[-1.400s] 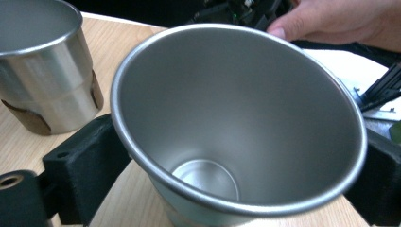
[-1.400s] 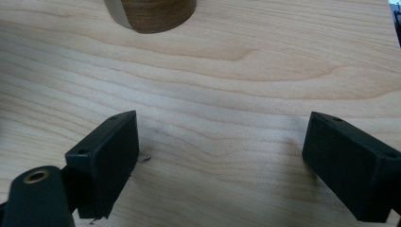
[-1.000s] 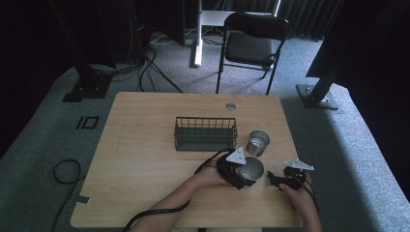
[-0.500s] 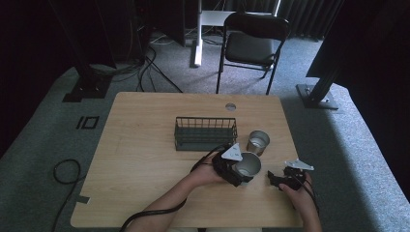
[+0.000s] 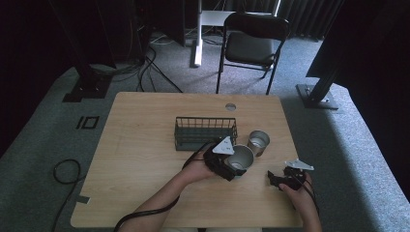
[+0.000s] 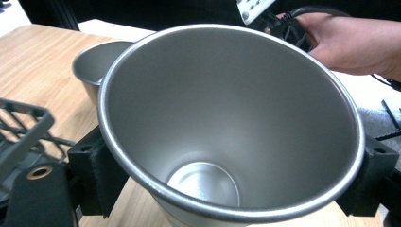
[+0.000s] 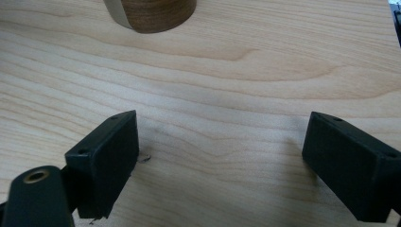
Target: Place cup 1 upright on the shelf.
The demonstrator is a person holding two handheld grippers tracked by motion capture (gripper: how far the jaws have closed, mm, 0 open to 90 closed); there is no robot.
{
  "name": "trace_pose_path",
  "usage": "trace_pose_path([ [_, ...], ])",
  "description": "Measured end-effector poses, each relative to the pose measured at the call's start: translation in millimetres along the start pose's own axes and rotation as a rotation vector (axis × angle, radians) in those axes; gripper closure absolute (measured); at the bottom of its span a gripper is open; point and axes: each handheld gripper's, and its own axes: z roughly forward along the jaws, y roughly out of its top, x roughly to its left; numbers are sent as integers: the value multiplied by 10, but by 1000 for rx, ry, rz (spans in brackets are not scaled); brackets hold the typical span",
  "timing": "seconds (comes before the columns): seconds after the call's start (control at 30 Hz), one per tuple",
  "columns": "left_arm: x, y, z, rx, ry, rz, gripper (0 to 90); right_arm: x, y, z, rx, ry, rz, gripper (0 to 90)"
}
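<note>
In the left gripper view, the held steel cup (image 6: 231,123) is cut off by the bottom picture edge, so its base is not visible. It hides most of the second steel cup (image 6: 94,61) behind it. The wire basket (image 6: 21,127) is cut off at the left picture edge. In the right gripper view, a wood-grained round object (image 7: 153,12) is cut off by the top picture edge; its identity cannot be determined.
</note>
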Motion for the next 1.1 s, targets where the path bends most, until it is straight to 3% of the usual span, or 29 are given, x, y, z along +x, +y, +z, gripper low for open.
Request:
trace_pose_path([
  [0.17, 49, 8, -123, -9, 21, -12, 149, 0, 0, 0, 0, 0, 0, 112],
  [0.37, 129, 9, -300, -35, 77, -45, 149, 0, 0, 0, 1, 0, 0, 112],
  [0.7, 247, 73, -557, -46, 208, -86, 149, 0, 0, 0, 0, 0, 0, 112],
  [1.0, 347, 83, -693, -89, 310, -143, 149, 0, 0, 0, 0, 0, -1, 112],
  [1.07, 361, 81, -719, -110, 317, -157, 149, 0, 0, 0, 0, 0, -1, 112],
  [1.1, 379, 87, -762, -124, 342, -169, 149, 0, 0, 0, 0, 0, -1, 112],
])
